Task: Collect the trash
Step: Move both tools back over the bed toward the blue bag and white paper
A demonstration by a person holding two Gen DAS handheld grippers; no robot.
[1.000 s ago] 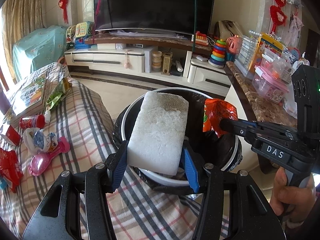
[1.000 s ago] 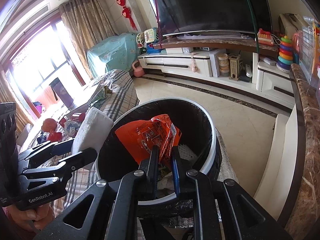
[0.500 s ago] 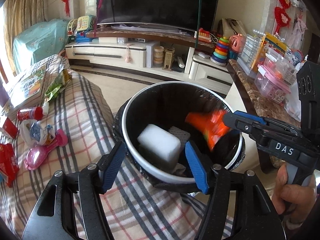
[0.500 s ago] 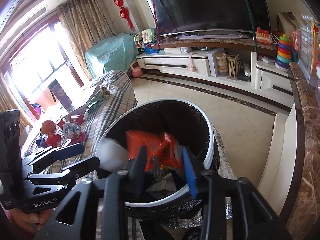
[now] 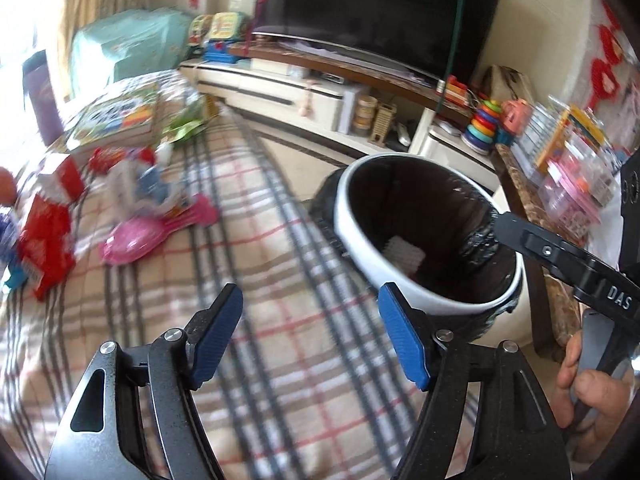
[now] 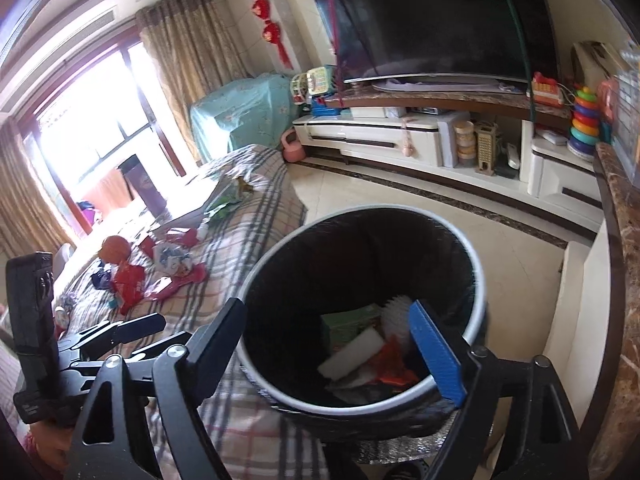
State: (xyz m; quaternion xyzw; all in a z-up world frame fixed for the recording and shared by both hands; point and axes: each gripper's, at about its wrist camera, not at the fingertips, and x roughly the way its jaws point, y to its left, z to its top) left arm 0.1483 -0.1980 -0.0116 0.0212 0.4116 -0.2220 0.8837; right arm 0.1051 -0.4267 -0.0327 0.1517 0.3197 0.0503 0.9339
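Red wrappers [image 5: 46,236] lay up-left of your left hand-held gripper [image 5: 308,336], the nearer one, its empty jaws opening like the right hand-held gripper's [image 6: 340,344].

Black left gripper [image 5: 310,334], blue pads, apparently ribbed.

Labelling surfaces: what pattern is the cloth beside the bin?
Beige plaid cloth with red and dark grey stripes; clearest in the left wrist view.

A large dark television [image 6: 436,24] is mounted above a low cream cabinet [image 6: 372,136] at the far wall. Bright daylight is admitted through a curtained window [image 6: 92,112] at the left. The floor [image 6: 400,196] is laid with pale tiles.
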